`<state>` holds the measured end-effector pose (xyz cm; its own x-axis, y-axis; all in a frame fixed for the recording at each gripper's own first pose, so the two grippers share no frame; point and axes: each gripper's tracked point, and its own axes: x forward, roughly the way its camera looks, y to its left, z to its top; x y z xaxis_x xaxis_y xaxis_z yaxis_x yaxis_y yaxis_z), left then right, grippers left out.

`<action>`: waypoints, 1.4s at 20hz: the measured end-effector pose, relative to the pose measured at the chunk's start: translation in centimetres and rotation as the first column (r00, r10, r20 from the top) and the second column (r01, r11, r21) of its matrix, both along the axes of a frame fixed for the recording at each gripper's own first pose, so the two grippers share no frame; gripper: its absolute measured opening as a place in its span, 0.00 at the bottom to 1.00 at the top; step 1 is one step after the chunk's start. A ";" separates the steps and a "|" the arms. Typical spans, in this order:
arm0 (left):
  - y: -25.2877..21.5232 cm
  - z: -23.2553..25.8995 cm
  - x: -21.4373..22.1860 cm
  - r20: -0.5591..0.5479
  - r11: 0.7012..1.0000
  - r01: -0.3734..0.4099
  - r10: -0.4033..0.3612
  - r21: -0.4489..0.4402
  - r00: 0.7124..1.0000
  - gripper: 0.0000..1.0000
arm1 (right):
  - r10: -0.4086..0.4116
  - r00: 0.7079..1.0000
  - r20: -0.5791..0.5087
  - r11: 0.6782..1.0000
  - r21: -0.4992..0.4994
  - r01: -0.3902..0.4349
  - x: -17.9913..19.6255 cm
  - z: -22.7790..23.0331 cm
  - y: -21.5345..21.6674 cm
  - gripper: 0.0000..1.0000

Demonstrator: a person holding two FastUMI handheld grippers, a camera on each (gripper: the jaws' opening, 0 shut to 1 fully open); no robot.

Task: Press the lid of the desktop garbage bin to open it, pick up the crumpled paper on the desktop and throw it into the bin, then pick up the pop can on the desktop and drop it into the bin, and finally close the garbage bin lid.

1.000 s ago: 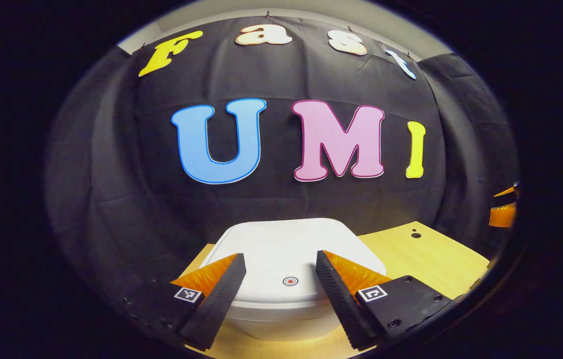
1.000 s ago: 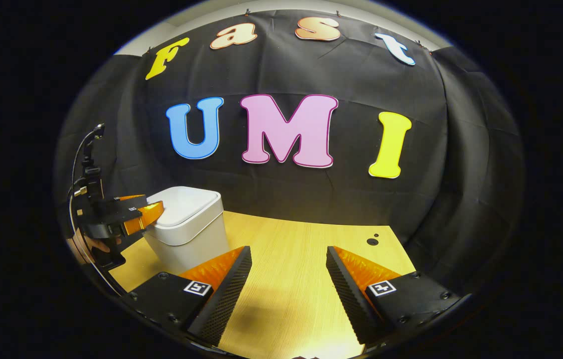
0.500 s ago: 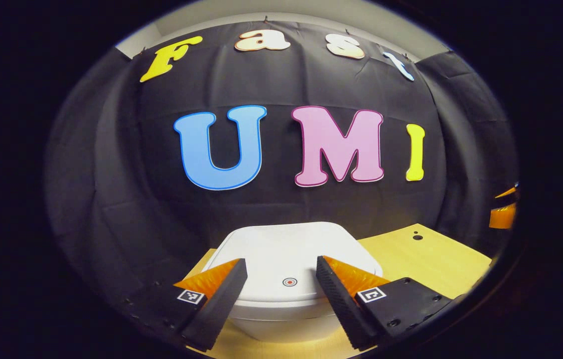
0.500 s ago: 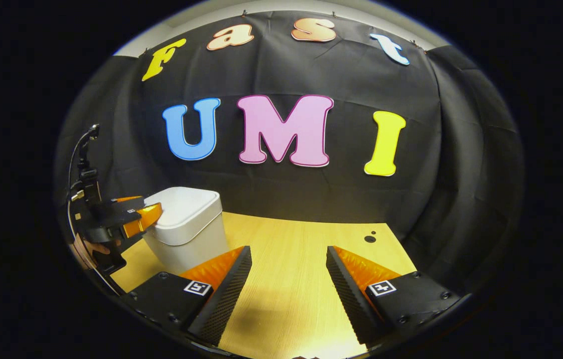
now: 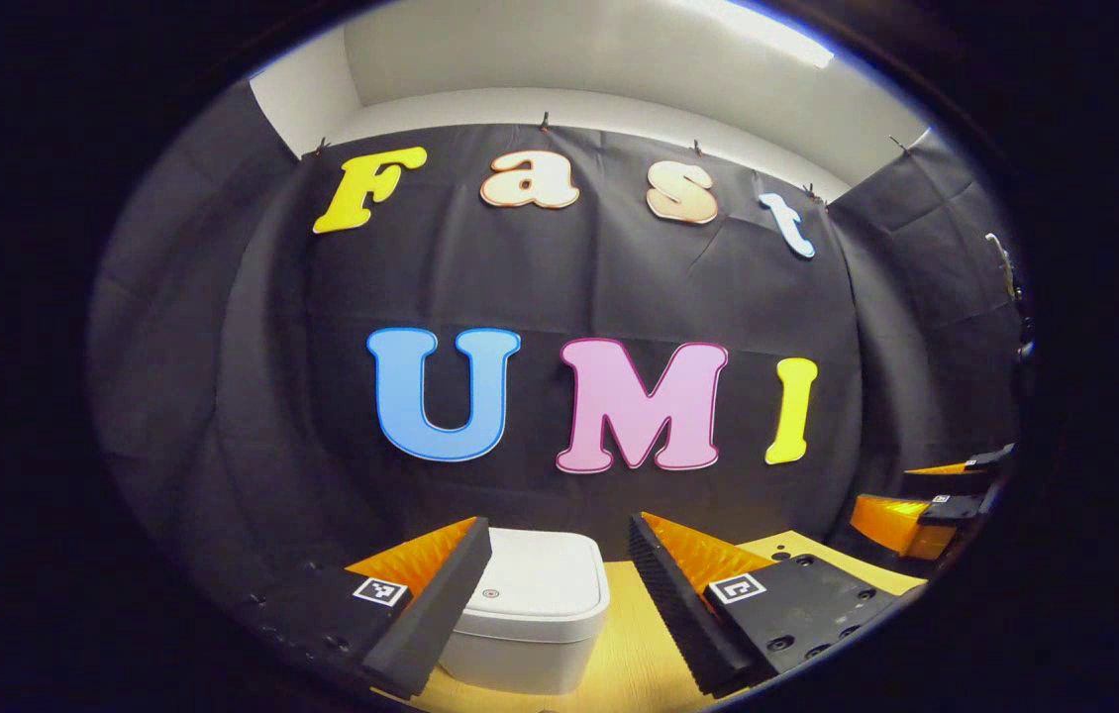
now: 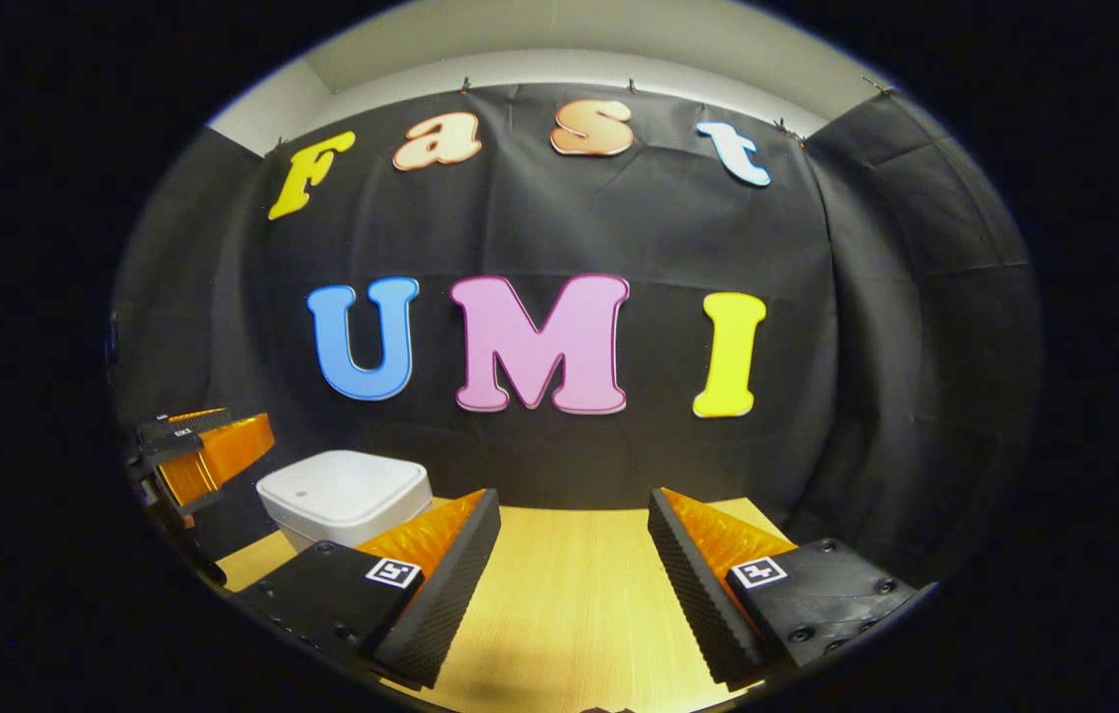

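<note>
Bin (image 5: 528, 622): sitting lid-down near the desk's (image 6: 559, 604) far-left corner.
Left gripper (image 5: 555, 584): hovering spread, empty.
Right gripper (image 6: 571, 574): gaping, empty.
Advice: retreating straight back, avoiding the lid (image 5: 542, 586).

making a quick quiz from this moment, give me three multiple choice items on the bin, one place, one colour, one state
1. Where does the bin stand on the table?
A. the far left corner, by the cloth wall
B. the near right edge
C. under the table

2. What colour is the bin?
A. red
B. white
C. green

3. How is the lid?
A. open
B. taken off
C. shut

Key: 1 A, the right gripper view shows it at the table's far left by the cloth; 2 B, body and lid are white in both views; 3 C, the lid lies flat on the body, and the left gripper, fingers apart, is clear of it.
</note>
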<state>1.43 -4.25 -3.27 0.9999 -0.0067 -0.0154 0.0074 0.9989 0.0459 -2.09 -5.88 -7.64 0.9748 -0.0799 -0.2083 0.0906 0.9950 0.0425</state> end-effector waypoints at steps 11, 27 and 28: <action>0.5 0.1 -1.1 -0.009 0.999 -0.030 0.030 -0.012 1.000 0.94 | 0.116 0.989 0.089 0.992 -0.060 -0.111 -0.1 1.5 4.7 0.97; 2.3 0.5 -2.8 0.011 0.999 -0.042 0.042 0.019 0.999 0.95 | 0.160 0.985 0.071 0.985 -0.082 -0.154 -0.9 1.8 6.5 0.97; 2.4 0.8 -3.0 0.024 0.999 -0.043 0.042 0.027 0.999 0.95 | 0.155 0.985 0.071 0.985 -0.082 -0.149 -0.9 1.8 6.7 0.97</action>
<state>-1.53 -1.81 -2.46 0.9993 0.0361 0.0081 -0.0366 0.9966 0.0732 -3.00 0.82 -5.83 0.9897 0.0577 -0.1313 -0.0625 0.9975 -0.0325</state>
